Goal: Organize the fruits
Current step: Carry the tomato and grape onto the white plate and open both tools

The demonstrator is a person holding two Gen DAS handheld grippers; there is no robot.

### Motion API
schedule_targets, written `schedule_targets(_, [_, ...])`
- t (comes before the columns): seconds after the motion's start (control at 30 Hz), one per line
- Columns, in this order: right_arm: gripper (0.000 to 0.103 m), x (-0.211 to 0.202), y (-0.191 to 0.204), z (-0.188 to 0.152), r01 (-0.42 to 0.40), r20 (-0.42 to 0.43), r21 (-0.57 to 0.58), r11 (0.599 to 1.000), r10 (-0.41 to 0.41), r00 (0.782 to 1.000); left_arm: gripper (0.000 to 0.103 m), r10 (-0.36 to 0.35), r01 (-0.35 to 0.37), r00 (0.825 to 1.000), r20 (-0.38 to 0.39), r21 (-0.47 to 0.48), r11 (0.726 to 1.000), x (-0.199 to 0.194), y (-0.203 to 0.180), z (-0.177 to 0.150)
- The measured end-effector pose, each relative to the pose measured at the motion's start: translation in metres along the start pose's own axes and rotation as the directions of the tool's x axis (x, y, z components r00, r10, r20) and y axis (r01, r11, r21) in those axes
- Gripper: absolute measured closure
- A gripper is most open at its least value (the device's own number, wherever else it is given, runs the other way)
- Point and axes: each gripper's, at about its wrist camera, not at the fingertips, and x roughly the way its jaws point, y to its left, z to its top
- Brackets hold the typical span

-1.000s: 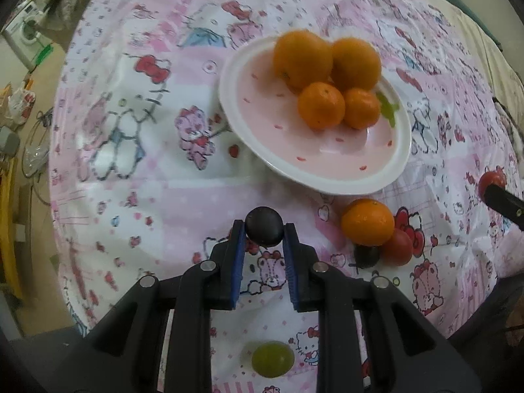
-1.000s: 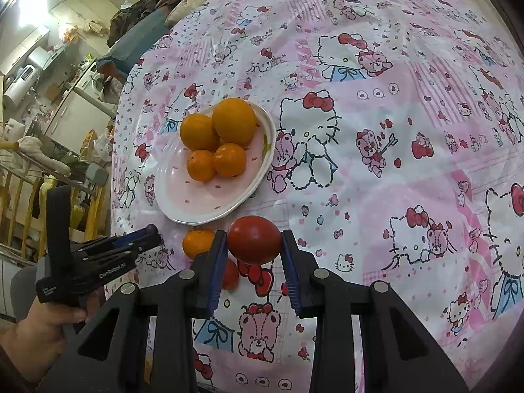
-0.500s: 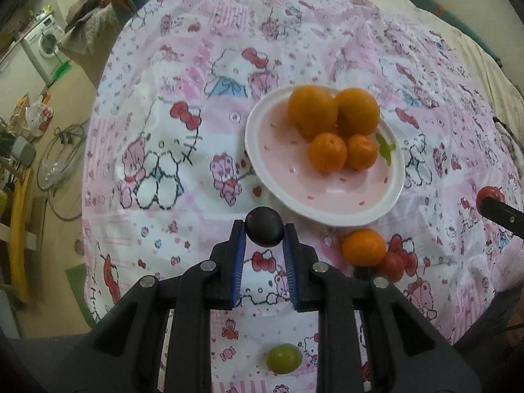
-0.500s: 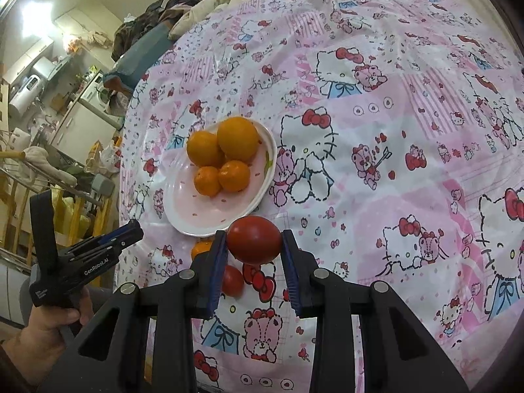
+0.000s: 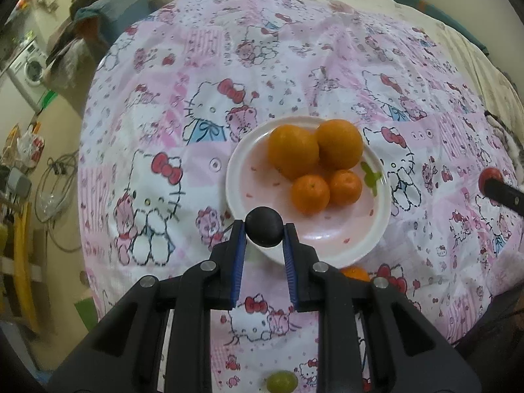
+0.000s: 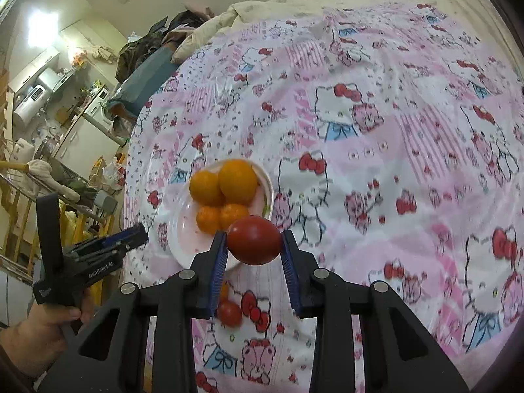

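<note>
Black left gripper clamps a dark round fruit, perhaps a plum, over the white plate's 6 o'clock rim. Right gripper pinches a red tomato. Beyond, four oranges crowd the plate's 1 o'clock side.

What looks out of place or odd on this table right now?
Nothing spilled or damaged. Four oranges sit on the plate, but strays lie on the cloth: a green grape, a small tomato and an orange beside the plate.
</note>
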Motion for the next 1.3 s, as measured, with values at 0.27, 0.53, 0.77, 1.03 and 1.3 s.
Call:
schedule_targets(0.27, [0.069, 0.032, 0.006, 0.018, -0.023, -0.047, 0.006, 1.0, 0.023, 0.999, 0.084, -0.027, 0.027, 0.999, -0.038, 0.008, 1.0, 0.026, -0.001, 0.009])
schedule_targets(0.53, [0.069, 0.078, 0.014, 0.033, -0.029, -0.124, -0.045, 0.999, 0.023, 0.992, 0.084, -0.033, 0.033, 0.997, -0.07, -0.003, 0.999, 0.058, 0.004, 0.024])
schedule_targets(0.77, [0.068, 0.128, 0.013, 0.031, 0.016, -0.218, -0.105, 0.994, -0.039, 0.975, 0.084, -0.06, 0.056, 0.995, -0.081, -0.048, 0.997, 0.075, 0.012, 0.039])
schedule_targets(1.03, [0.068, 0.142, 0.01, 0.026, 0.024, -0.243, -0.117, 0.993, -0.052, 0.969, 0.083, -0.113, 0.108, 0.99, -0.081, -0.074, 0.991, 0.078, 0.014, 0.046])
schedule_targets(1.3, [0.067, 0.143, 0.011, 0.028, 0.036, -0.236, -0.117, 0.992, -0.063, 0.97, 0.083, -0.1, 0.093, 0.993, -0.068, -0.096, 0.991, 0.076, 0.019, 0.048])
